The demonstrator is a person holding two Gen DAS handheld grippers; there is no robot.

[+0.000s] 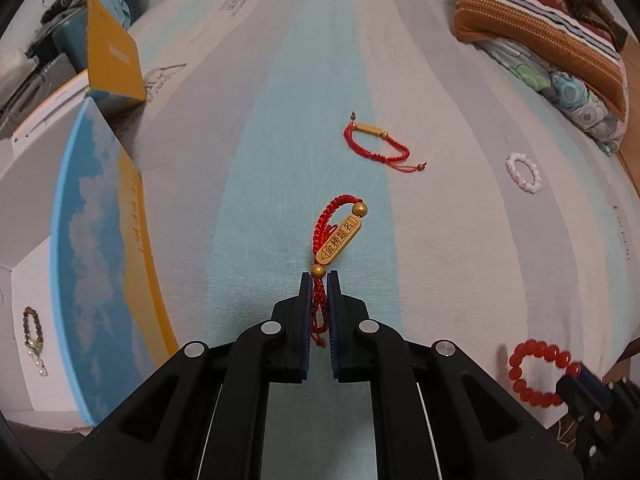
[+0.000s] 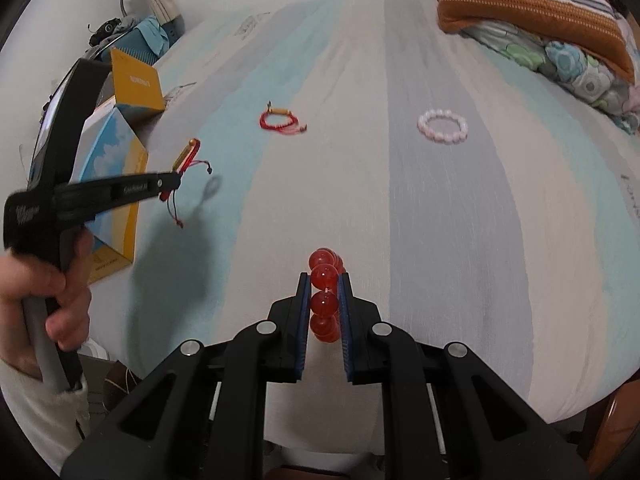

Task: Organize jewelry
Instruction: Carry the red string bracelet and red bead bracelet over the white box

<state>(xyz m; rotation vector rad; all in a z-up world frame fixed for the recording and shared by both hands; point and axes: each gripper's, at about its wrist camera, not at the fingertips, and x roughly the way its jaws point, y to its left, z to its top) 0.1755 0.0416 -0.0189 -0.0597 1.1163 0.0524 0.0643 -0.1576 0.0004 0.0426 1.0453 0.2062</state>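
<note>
My left gripper (image 1: 319, 280) is shut on a red cord bracelet with a gold tag (image 1: 338, 240) and holds it above the striped bedsheet; it also shows in the right wrist view (image 2: 188, 160). My right gripper (image 2: 324, 280) is shut on a red bead bracelet (image 2: 325, 292), which also shows in the left wrist view (image 1: 538, 372). A second red cord bracelet (image 1: 376, 142) (image 2: 280, 120) and a pale pink bead bracelet (image 1: 524, 172) (image 2: 442, 126) lie on the sheet farther off.
An open white box with a blue and yellow lid (image 1: 100, 240) stands at the left; a beaded bracelet (image 1: 34, 332) lies inside it. Folded blankets and a striped pillow (image 1: 548, 28) are at the far right. The bed edge (image 2: 580, 408) is near.
</note>
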